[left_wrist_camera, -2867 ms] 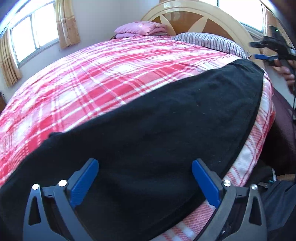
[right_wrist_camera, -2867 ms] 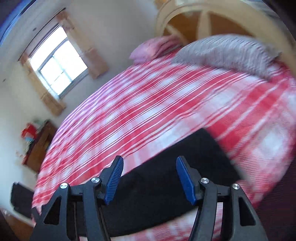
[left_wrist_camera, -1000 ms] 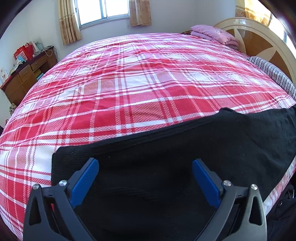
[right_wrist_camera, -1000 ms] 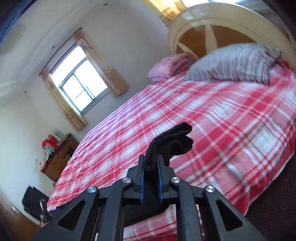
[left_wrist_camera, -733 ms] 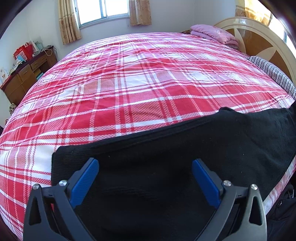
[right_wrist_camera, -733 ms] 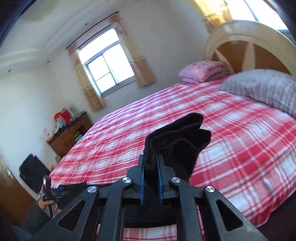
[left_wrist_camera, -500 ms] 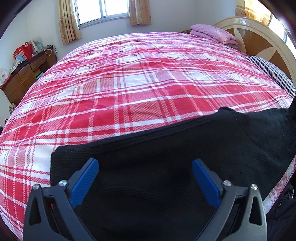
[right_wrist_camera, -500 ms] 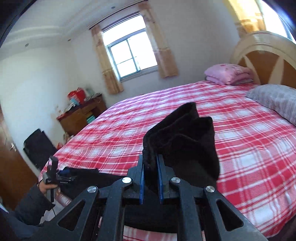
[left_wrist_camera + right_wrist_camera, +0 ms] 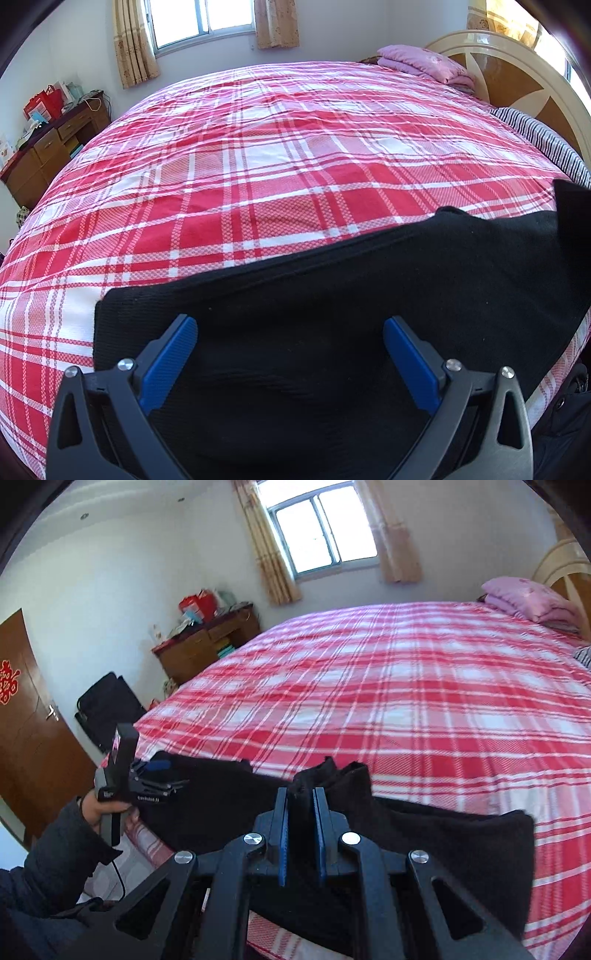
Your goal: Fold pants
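The right gripper (image 9: 301,814) is clenched on a bunched end of the black pants (image 9: 369,295), a tuft of fabric standing up between its blue pads, with the lifted cloth trailing back down to the bed's near edge. The left gripper (image 9: 290,354) hangs with its jaws spread wide over the other end of the pants, gripping nothing; in the right wrist view it sits above the pants' far left end, in the person's left hand (image 9: 107,808).

The pants lie in a long band along the near edge of the bed (image 9: 258,166), one end squared off towards the near left corner. The step in hand looks like an end-to-end fold. To do it well, the carried end should probably travel low and level so the cloth drapes without twisting, and land with its edges matched to the resting end's corner. The left gripper could press or pin its end so the band does not slide on the cover. The knit looks soft and thick, so it will likely sag and may wrinkle if dropped early.

The bed wears a red and white plaid cover (image 9: 406,701), smooth and otherwise bare. A folded pink blanket (image 9: 424,62) and a striped pillow (image 9: 543,136) sit by the arched headboard (image 9: 517,62). Beyond are a curtained window (image 9: 325,528), a cluttered wooden dresser (image 9: 199,646), a black bag (image 9: 103,705) and a brown door (image 9: 26,720).
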`<state>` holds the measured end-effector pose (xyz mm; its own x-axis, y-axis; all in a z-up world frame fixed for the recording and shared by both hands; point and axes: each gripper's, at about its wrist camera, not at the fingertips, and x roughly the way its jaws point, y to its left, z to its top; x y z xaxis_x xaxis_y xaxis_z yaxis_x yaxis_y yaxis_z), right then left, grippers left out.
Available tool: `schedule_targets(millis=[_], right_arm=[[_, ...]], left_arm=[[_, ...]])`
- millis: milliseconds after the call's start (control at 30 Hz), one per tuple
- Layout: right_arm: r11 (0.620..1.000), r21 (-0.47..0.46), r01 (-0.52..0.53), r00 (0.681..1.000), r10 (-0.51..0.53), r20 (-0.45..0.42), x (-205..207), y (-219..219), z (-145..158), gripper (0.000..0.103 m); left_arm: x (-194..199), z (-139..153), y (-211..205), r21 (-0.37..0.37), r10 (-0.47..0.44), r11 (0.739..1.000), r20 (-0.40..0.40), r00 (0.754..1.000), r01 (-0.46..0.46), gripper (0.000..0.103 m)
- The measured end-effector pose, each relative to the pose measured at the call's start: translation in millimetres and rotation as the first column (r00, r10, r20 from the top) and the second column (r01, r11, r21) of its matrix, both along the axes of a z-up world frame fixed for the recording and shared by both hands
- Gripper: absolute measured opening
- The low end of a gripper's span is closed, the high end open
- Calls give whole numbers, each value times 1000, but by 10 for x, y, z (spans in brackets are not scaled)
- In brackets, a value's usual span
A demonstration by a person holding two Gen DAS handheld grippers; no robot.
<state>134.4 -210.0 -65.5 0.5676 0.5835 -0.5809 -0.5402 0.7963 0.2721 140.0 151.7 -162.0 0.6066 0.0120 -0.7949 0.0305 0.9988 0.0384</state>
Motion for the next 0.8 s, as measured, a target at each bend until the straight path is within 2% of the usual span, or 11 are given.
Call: schedule_targets(millis=[233,300,333,367,467,567,633,700,733,800], right_arm=[[983,-155,-98,991,83,-102,-6,450,-526,13],[972,-197,-125,983,95,-159,16,490,-628,24],[967,-220,-133,981,97,-167,-1,481,-642,41],[964,-229,-131,983,97,-154,-36,447,-625,51],[965,-219,-145,986,123,-110,-176,228,-461,51],[971,-226,-71,997,64,-42,-233,-129,-278,51],[979,-203,6,1000,-10,-19,-184,-413,-187,51],[984,-124,131,991,-134,-17,-73,-813,-115,51],[981,-92,173,984,-176,-26,-31,-943,-103,51],[957,17,288,955,-286,-82,96,-1297,-127,53]], left_arm=[[-42,141,-67,-23,4,1000,33,999,-3,103],[-69,234,-146,-44,-10,999,53,999,13,103],[-88,281,-201,-65,-26,997,64,998,30,103],[-108,327,-274,-88,-43,995,75,996,50,103],[-175,406,-588,-140,-115,982,92,989,127,103],[-230,419,-1002,-169,-212,960,93,973,226,103],[-225,390,-1285,-214,-278,933,82,957,289,102],[-155,316,-1579,-288,-349,892,54,936,349,87],[-92,256,-1763,-331,-386,867,27,922,372,83],[-30,180,-2013,-361,-417,849,-8,909,386,77]])
